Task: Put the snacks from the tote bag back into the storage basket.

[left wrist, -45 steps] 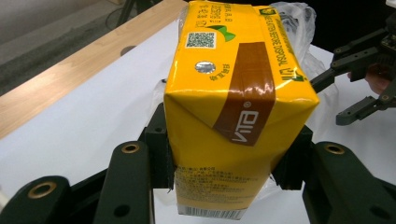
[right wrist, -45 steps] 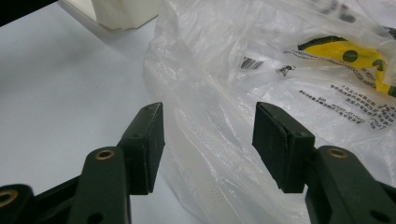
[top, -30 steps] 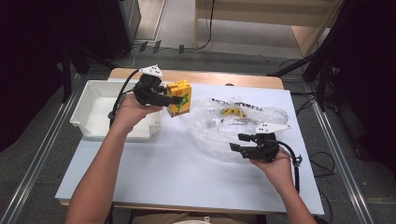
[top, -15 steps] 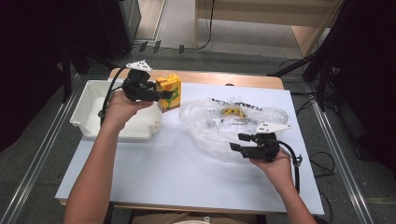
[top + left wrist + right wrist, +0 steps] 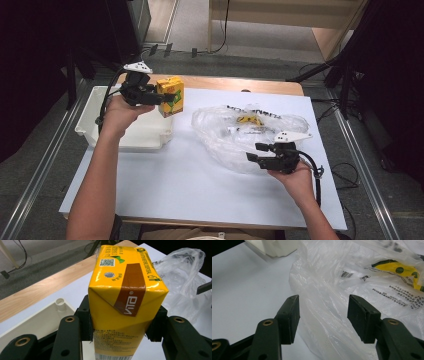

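Observation:
A yellow drink carton (image 5: 171, 96) (image 5: 123, 302) with a brown stripe is clamped between the jaws of my left gripper (image 5: 161, 98) (image 5: 120, 326), held in the air above the right end of the white tray (image 5: 107, 127). A crumpled clear plastic bag (image 5: 245, 132) (image 5: 362, 277) with black and yellow print lies on the white table. My right gripper (image 5: 254, 153) (image 5: 323, 315) stands open at the bag's near edge, and loose plastic lies between its pads without being pinched.
The white tray sits at the table's left. A wooden strip (image 5: 235, 84) runs along the table's far edge. Metal rails (image 5: 45, 150) flank the table on both sides. Bare white tabletop (image 5: 190, 185) spreads between the two hands.
My left gripper has carried the carton leftward and a little away from the bag, toward the tray. The right gripper has stayed where it was.

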